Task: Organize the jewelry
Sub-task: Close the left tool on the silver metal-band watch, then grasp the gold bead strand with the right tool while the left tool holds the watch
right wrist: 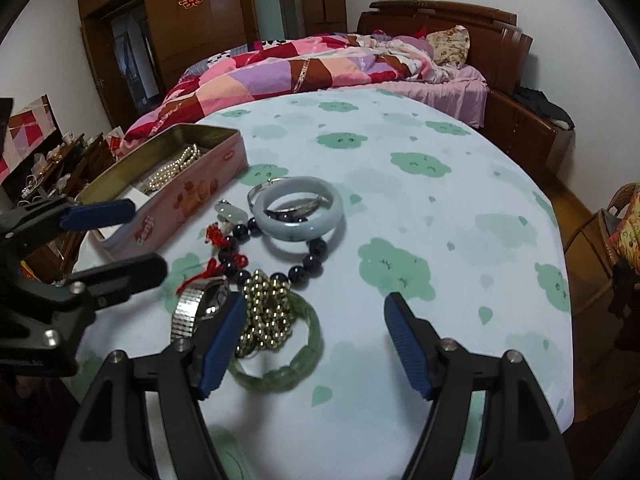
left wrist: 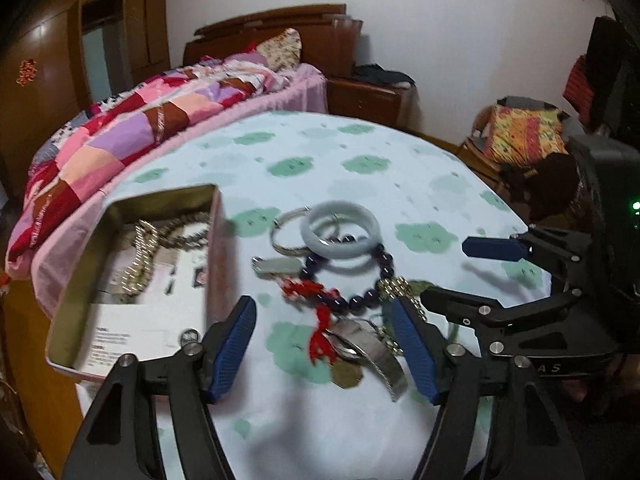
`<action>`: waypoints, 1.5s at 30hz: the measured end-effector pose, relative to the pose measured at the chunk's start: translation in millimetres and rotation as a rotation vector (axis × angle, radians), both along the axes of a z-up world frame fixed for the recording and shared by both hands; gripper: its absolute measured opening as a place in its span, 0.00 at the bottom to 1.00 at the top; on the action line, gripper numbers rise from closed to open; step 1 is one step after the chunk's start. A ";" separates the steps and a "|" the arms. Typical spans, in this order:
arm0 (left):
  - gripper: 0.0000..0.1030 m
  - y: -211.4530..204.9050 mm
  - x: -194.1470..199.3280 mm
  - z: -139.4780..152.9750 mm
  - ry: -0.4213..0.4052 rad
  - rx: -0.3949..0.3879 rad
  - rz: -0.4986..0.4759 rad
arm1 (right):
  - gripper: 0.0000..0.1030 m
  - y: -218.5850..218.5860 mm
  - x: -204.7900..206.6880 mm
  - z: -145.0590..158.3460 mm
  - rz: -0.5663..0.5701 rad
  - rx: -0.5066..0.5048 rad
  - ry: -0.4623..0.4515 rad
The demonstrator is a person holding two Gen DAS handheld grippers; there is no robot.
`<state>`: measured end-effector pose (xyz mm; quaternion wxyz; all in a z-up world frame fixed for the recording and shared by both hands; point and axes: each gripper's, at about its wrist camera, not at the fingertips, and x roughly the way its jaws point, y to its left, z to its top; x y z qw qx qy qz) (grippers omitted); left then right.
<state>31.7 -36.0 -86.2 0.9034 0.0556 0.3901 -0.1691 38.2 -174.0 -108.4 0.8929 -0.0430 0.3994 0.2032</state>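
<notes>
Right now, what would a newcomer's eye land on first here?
The tangle of jewelry mid-table: a pale jade bangle lying over dark purple beads, with a gold bead chain and a wristwatch nearer the cameras. Left of it sits an open pink tin already holding pearls. Both tongs, left and right, hang open.

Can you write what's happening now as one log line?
left tongs: open, empty | right tongs: open, empty | pink metal tin: holds pearl beads | pale jade bangle: on table

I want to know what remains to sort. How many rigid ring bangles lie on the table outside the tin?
3: pale jade bangle mid-pile; thin silver bangle partly under it, nearer the pink tin box; translucent green bangle nearest the camera, under gold beads. Others may be hidden.
</notes>
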 end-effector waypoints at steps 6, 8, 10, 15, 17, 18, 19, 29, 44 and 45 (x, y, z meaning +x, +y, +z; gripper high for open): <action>0.56 -13.6 0.4 -15.7 0.068 0.009 -0.051 | 0.72 0.7 -3.3 -4.7 0.001 -0.021 -0.006; 0.56 -15.8 0.7 -19.3 0.086 0.010 -0.065 | 0.72 -1.0 -3.1 -4.1 -0.005 -0.022 -0.012; 0.56 -16.2 1.4 -23.6 0.111 0.010 -0.066 | 0.72 -2.8 -3.2 -3.0 -0.011 -0.020 -0.016; 0.44 -16.2 2.0 -31.0 0.156 0.000 -0.084 | 0.72 -4.0 -3.9 -2.6 -0.020 -0.016 -0.022; 0.35 -16.5 1.9 -32.5 0.170 -0.014 -0.097 | 0.72 -3.8 -4.0 -2.6 -0.020 -0.017 -0.023; 0.35 -16.0 1.6 -32.4 0.169 -0.015 -0.099 | 0.72 -3.9 -4.0 -2.6 -0.019 -0.017 -0.024; 0.28 -15.3 0.9 -31.7 0.167 -0.020 -0.100 | 0.72 -3.9 -4.2 -2.8 -0.019 -0.019 -0.024; 0.11 -6.5 -6.9 -10.8 0.076 -0.028 -0.093 | 0.72 -3.9 -4.4 -2.4 -0.023 -0.020 -0.035; 0.11 9.4 -17.5 44.2 -0.086 -0.069 -0.080 | 0.52 21.2 4.4 -0.6 0.056 -0.023 -0.032; 0.11 9.7 -18.0 46.2 -0.093 -0.071 -0.082 | 0.52 23.8 6.2 -1.3 0.061 -0.024 -0.031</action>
